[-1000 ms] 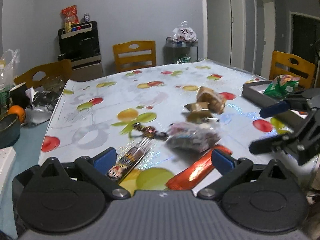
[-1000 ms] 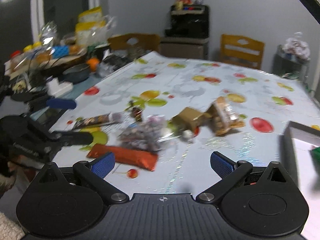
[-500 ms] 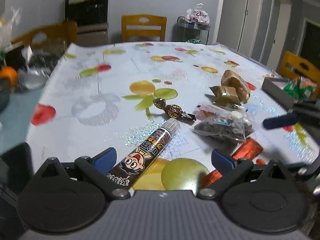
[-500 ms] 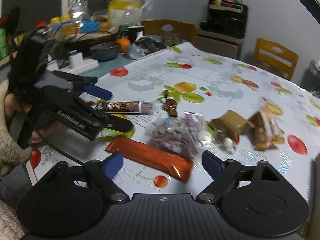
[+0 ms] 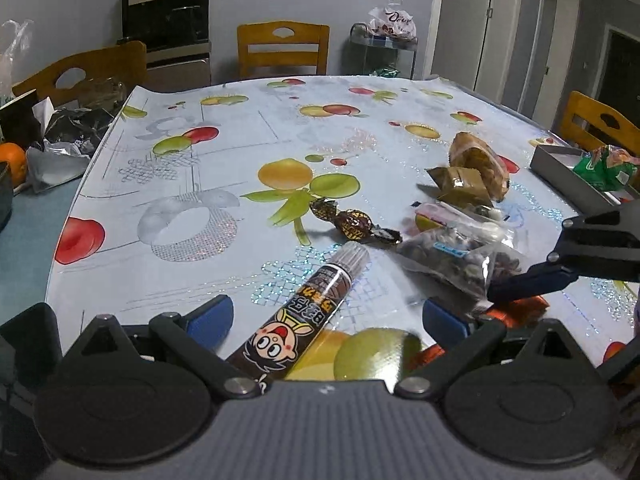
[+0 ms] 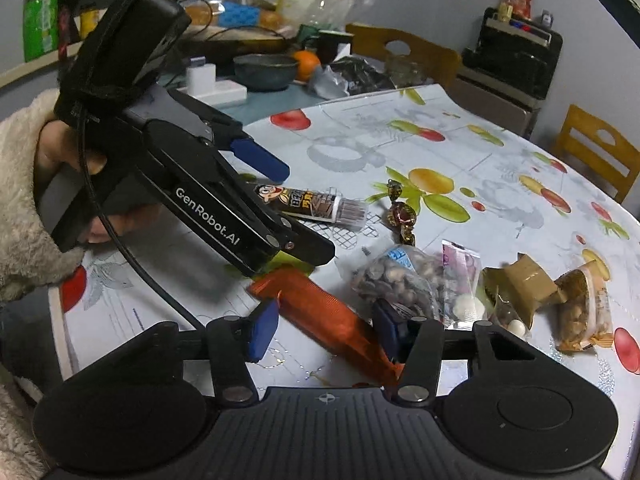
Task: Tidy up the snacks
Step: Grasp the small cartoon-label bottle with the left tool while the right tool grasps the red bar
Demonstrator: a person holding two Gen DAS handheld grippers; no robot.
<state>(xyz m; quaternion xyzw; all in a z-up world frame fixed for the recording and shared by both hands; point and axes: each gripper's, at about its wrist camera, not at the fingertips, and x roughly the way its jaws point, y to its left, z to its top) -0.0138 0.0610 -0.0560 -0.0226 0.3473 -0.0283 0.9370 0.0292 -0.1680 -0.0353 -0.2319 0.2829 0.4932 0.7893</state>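
1. Right gripper (image 6: 324, 330) low over the table, jaws closing around the orange foil bar (image 6: 320, 312); bar between the blue pads, far pad close against its edge, near pad apparently short of contact, so no firm grip yet by the look of it.
2. Left gripper (image 5: 326, 316) spread wide, holding nothing; brown cartoon-face snack tube (image 5: 308, 312) lying on the table between its fingers, untouched.
3. Just beyond the tube: foil-wrapped candy (image 5: 352, 222), twisted ends, loose on the cloth.
4. Beside the orange bar: clear bag of dark nuts (image 6: 394, 280), touching or overlapping a small pink-labelled packet (image 6: 460, 272).
5. Further out: tan paper-wrapped pack (image 6: 520, 286) and clear bag of brown biscuits (image 6: 584, 312), close together, near the table's right side.
6. Grey tray (image 5: 560, 170) at the far right edge in the left wrist view; one green snack bag (image 5: 606, 166) already inside. Rest of tray interior cut off, contents otherwise unknown.
7. Progress, judged: early. One item sorted at most; seven snacks left loose on the fruit-print tablecloth (image 5: 240, 152).
8. Step in hand, judged: pickup of the orange bar, likely bound for the tray; tube probably next for the left.
9. Remaining: finish grip, lift, carry to tray, repeat for the loose pile.
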